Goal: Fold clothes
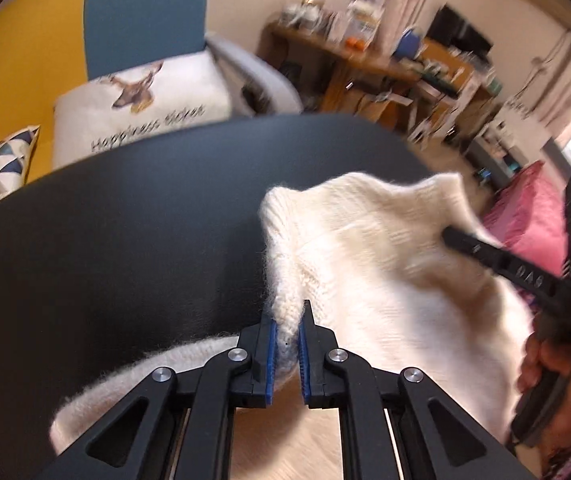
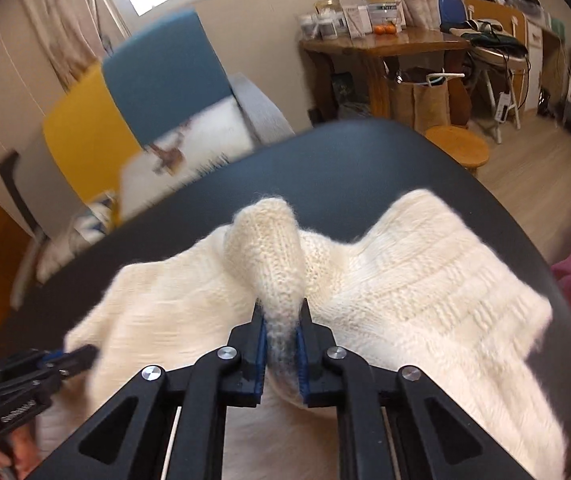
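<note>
Two handheld grippers are each clamped on a cream knitted sweater that lies across a dark round table. Seen from the left wrist camera, the left gripper has its blue-padded jaws pressed together on a raised ridge of the knit at 6 o'clock in the frame, with the fabric bunching upward between the tips and spreading away toward 3 o'clock. At 3 to 4 o'clock in that same view the right gripper reaches into the far side of the garment, a hand wrapped around its grip. From the right wrist camera, the right gripper is likewise squeezed onto a thick rolled fold of wool at 6 o'clock, the sweater fanning out to both sides over the table. The left gripper enters at 8 o'clock, its tip against the garment's edge (much of the scene is smeared with motion blur). Beyond the table stand a yellow and blue armchair holding a white deer-print cushion, and a cluttered wooden desk at 1 o'clock.
</note>
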Demonstrator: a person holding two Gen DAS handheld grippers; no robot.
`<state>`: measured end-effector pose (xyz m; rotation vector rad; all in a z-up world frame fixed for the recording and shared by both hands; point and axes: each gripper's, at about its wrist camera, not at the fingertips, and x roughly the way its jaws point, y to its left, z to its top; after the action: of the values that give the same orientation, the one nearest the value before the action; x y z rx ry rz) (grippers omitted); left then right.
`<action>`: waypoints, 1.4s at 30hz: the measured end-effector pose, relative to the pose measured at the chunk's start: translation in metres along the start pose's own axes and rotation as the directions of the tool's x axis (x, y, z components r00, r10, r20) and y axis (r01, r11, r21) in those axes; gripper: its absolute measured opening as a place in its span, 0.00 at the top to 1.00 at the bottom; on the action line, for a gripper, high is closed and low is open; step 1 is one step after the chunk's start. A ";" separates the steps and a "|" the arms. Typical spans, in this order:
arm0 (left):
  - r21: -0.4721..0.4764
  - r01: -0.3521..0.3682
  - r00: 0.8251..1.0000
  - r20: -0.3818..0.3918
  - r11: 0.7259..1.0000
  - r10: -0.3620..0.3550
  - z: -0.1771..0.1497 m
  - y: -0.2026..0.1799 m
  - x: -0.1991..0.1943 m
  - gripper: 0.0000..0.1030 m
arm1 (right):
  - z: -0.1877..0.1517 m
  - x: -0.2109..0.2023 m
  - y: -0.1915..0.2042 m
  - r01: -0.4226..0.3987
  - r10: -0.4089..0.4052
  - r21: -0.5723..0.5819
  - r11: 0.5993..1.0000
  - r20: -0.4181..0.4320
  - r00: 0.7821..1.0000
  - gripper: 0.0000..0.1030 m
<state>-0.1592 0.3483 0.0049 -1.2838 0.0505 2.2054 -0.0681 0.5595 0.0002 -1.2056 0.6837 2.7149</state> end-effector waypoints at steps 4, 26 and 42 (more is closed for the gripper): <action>0.016 0.076 0.996 0.052 0.997 -0.077 0.005 -0.007 -0.027 0.91 | -0.014 -0.037 0.017 -0.100 0.099 0.014 0.995 0.048 0.994 0.89; -0.015 0.031 0.995 0.092 0.999 -0.029 -0.126 0.031 -0.069 0.65 | -0.171 -0.071 0.095 -0.076 0.071 -0.108 0.991 -0.047 0.996 0.89; -0.002 0.026 0.997 0.079 1.000 -0.025 -0.123 0.043 -0.053 0.90 | -0.165 -0.062 0.110 0.007 -0.008 -0.159 0.987 -0.003 1.000 0.88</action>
<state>-0.0646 0.2500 -0.0287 -1.1906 0.0000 2.2331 0.0585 0.3946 -0.0117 -1.2423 0.4686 2.8079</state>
